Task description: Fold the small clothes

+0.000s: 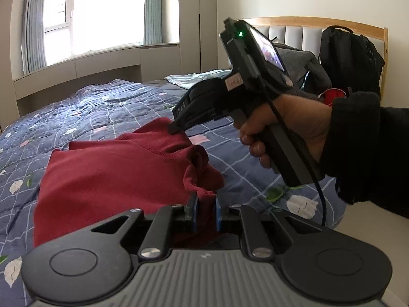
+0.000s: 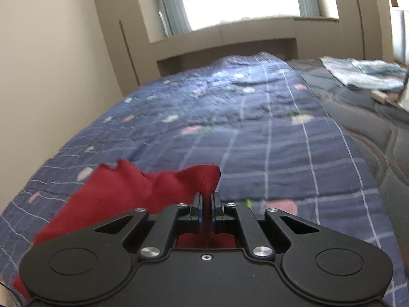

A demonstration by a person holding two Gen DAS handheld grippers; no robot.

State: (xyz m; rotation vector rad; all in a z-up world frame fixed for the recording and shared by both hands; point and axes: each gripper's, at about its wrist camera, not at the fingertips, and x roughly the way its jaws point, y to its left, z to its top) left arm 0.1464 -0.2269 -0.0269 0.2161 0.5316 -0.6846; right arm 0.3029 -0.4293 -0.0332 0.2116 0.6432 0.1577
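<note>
Bedroom setting: bed (image 1: pixel 107 107) under a blue checked quilt, window behind, wooden headboard (image 1: pixel 319 23) with a black backpack (image 1: pixel 350 56) leaning on it.

My left gripper (image 1: pixel 205 204) is clamped on a bunched edge of the red garment (image 1: pixel 110 176); cloth fills the gap between the jaws. My right gripper (image 2: pixel 207 204) is likewise pinched on a raised red corner, and from the left camera its tips meet the garment's far edge near the neckline. The garment lies on the quilt near the bed's edge, mostly flat, with both held points lifted. Further off, a pale folded cloth (image 2: pixel 363 74) sits well apart toward the headboard.

Step, as I judge it: mid-fold, one side gripped at two points for carrying over the body.

Next move calls for both grippers travelling together, level and evenly tensioned, so the edge lands straight before I release. Risk: uneven pull skews the crease.
</note>
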